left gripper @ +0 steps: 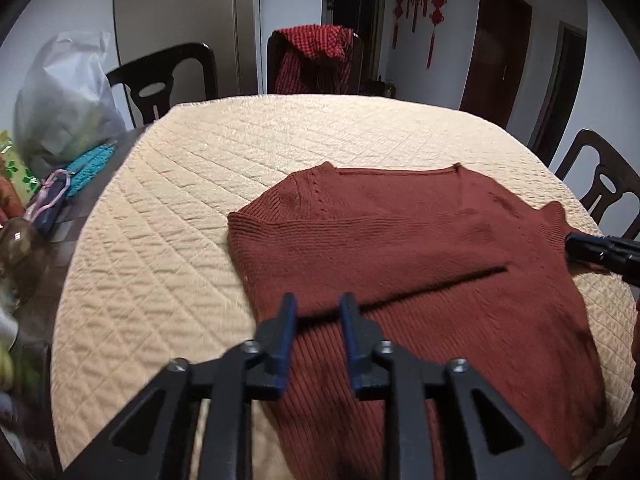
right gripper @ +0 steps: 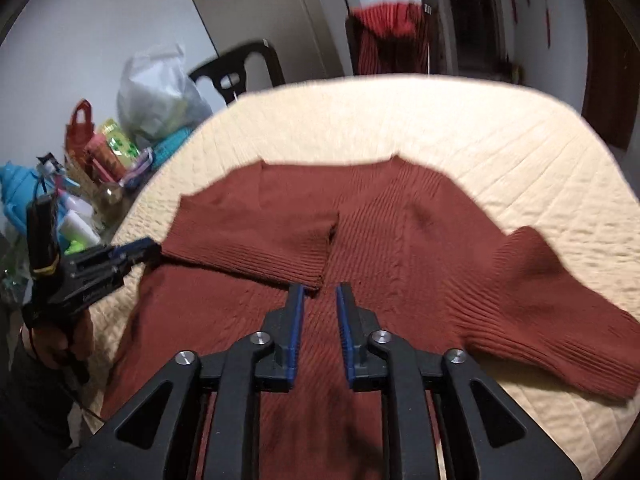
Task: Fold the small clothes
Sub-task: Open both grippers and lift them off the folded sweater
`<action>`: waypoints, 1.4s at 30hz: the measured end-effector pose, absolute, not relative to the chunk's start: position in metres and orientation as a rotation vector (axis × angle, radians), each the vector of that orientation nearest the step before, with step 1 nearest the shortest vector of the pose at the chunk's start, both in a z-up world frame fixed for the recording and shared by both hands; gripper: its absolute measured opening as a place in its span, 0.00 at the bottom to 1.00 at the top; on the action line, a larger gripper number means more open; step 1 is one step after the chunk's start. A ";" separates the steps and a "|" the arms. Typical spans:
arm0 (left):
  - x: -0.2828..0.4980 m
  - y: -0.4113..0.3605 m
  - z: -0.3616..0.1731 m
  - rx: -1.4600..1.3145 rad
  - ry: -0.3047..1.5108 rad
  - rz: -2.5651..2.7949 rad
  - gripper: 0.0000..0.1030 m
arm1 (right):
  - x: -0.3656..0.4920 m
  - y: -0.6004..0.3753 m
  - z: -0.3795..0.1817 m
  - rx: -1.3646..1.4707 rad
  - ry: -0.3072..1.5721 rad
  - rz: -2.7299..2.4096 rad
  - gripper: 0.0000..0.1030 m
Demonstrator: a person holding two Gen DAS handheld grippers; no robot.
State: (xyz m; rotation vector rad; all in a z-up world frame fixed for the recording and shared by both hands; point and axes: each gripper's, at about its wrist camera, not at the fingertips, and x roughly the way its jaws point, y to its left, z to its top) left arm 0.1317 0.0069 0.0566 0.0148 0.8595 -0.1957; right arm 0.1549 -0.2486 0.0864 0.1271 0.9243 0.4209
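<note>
**First onlooker:** Start at the left. Bags and bottles (right gripper: pixel 100 184) crowd the table edge beside the quilted cream cloth (left gripper: pixel 168 208). The left gripper (left gripper: pixel 318 304) hovers over the near left side of the rust-red sweater (left gripper: pixel 420 248), fingers parted with nothing between them.

**Second onlooker:** And the sweater lies flat in the middle of the cloth, neckline away from the person, hem toward them. The left sleeve (right gripper: pixel 256 236) is already folded across the chest, its cuff ending just ahead of the right gripper (right gripper: pixel 319 290).

**First onlooker:** That one is also spread open and empty, poised above the body of the garment.

**Second onlooker:** Farther right, the other sleeve (right gripper: pixel 560 300) lies unfolded, stretching outward and toward the near right edge of the cloth. Its long axis points away from the chest.

**First onlooker:** So that sleeve is probably next. It lies to the right of the right gripper, which is clearly the nearer of the two; the left is well apart on the opposite side.

**Second onlooker:** The frames are slightly blurred, so finer detail is hard to call.
</note>
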 end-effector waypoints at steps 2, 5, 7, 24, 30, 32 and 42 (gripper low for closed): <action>0.116 0.005 0.065 0.006 0.834 -0.198 0.28 | 0.140 -0.255 0.095 0.136 0.893 0.417 0.19; 0.095 0.002 0.073 -0.019 0.816 -0.194 0.30 | 0.117 -0.259 0.102 0.148 0.866 0.415 0.34; 0.082 0.000 0.077 -0.027 0.797 -0.187 0.31 | 0.099 -0.264 0.107 0.151 0.848 0.413 0.34; 0.026 -0.011 0.078 -0.085 0.758 -0.150 0.34 | 0.039 -0.284 0.099 0.198 0.817 0.363 0.43; 0.028 -0.015 0.075 -0.080 0.762 -0.148 0.36 | 0.039 -0.290 0.092 0.212 0.829 0.351 0.43; 0.030 -0.017 0.074 -0.080 0.767 -0.153 0.37 | 0.040 -0.291 0.090 0.213 0.835 0.347 0.43; 0.045 -0.023 0.067 -0.075 0.788 -0.163 0.37 | 0.053 -0.300 0.078 0.246 0.881 0.304 0.43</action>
